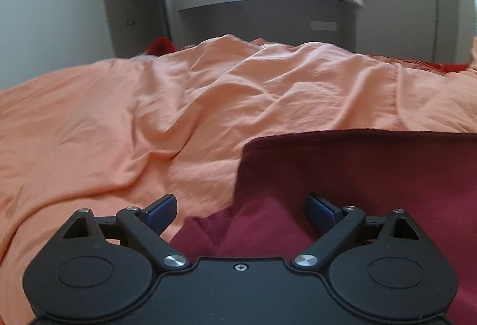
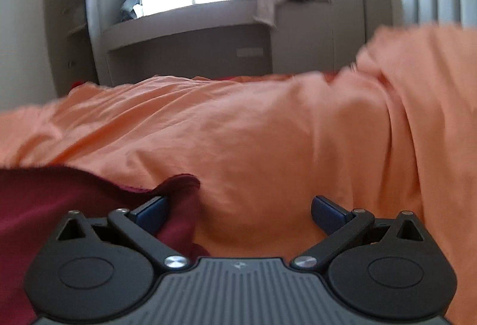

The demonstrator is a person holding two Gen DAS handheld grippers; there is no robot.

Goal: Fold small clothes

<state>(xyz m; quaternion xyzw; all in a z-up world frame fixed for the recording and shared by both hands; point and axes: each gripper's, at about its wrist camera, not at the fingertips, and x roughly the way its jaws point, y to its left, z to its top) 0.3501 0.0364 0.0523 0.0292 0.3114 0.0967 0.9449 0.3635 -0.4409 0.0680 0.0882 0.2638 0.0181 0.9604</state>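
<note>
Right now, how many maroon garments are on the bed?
1: the maroon garment lies on the orange sheet, under the left gripper and beside the right gripper. Others may be hidden.

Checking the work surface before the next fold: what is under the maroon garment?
The maroon garment lies on a wrinkled orange bedsheet, which shows all around it. Whatever lies directly beneath the cloth is covered.

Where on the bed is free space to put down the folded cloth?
Free: the orange sheet left of the dark red cloth, and the sheet beyond its far edge. Crowded: the near middle, where the cloth lies under the open left claw and beside the open right claw.
</note>
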